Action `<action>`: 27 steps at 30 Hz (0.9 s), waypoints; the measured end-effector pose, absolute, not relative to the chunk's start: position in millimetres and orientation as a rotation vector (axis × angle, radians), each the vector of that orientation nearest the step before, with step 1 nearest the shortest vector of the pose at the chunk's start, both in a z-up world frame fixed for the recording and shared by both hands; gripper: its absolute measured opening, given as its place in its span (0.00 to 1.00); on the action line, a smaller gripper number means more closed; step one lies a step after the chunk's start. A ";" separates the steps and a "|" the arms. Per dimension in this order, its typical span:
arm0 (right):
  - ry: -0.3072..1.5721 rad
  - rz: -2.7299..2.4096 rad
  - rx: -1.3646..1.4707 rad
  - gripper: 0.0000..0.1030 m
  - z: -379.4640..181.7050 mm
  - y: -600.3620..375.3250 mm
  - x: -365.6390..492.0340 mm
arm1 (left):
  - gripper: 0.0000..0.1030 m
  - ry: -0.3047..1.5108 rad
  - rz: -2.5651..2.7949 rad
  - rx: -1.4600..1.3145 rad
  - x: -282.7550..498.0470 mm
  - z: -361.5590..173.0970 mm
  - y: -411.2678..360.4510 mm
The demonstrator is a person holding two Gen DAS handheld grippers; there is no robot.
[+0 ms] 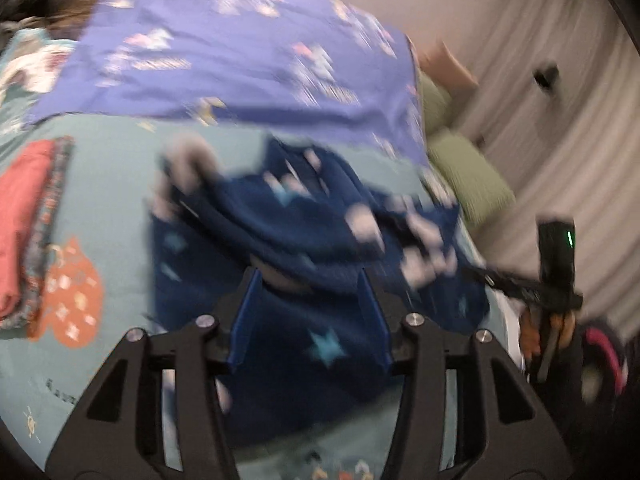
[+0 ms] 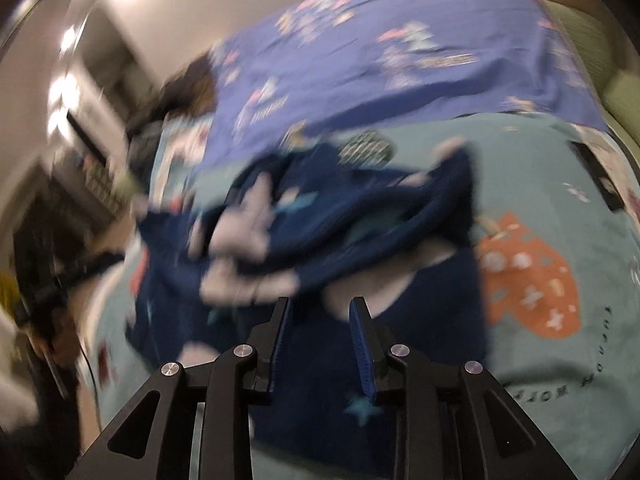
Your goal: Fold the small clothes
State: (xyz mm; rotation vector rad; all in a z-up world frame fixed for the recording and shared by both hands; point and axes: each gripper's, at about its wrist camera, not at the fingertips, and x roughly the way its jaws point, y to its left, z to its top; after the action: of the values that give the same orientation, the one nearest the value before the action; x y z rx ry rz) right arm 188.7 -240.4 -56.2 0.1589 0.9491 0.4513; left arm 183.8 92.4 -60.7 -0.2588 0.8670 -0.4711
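Note:
A navy blue garment [image 1: 288,232] with pale stars and white patches lies crumpled on the teal bed sheet [image 1: 112,200]. In the left wrist view my left gripper [image 1: 310,280] hovers over its near part, blue fingers spread wide with the cloth below them and not pinched. The right wrist view shows the same garment [image 2: 360,216] bunched ahead of my right gripper [image 2: 320,308]. Its fingers stand apart, with nothing pressed between the pads. Both views are blurred.
A purple printed blanket [image 1: 240,48] covers the far part of the bed. Folded clothes, pink on a patterned piece [image 1: 24,224], are stacked at the left. Green pillows [image 1: 468,168] and a pale curtain [image 1: 560,140] lie to the right. An orange print [image 2: 528,280] marks the sheet.

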 end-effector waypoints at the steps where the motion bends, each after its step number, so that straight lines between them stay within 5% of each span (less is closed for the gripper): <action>1: 0.968 0.459 0.104 0.29 -62.1 -228.5 188.1 | 0.49 0.901 -0.496 -0.224 182.7 -68.5 81.9; 6: 1.008 0.469 -0.033 0.29 -80.1 -193.2 202.8 | 0.49 0.998 -0.506 -0.039 197.8 -99.4 39.9; 18: 0.907 0.209 0.082 0.29 -67.1 -207.2 331.4 | 0.49 0.841 -0.206 -0.076 319.3 -86.5 52.8; 25: 0.883 0.219 0.159 0.28 -66.8 -259.5 294.7 | 0.52 0.796 -0.194 -0.119 278.6 -80.8 100.4; 27: 0.869 0.201 0.156 0.30 -60.7 -274.4 285.5 | 0.60 0.790 -0.170 -0.136 274.6 -79.8 119.1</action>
State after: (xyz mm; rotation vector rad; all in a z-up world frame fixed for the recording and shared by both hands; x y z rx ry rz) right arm 285.5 -274.4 -60.7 0.1565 0.8686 0.2012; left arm 274.6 119.1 -79.8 -0.1357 0.7905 -0.1702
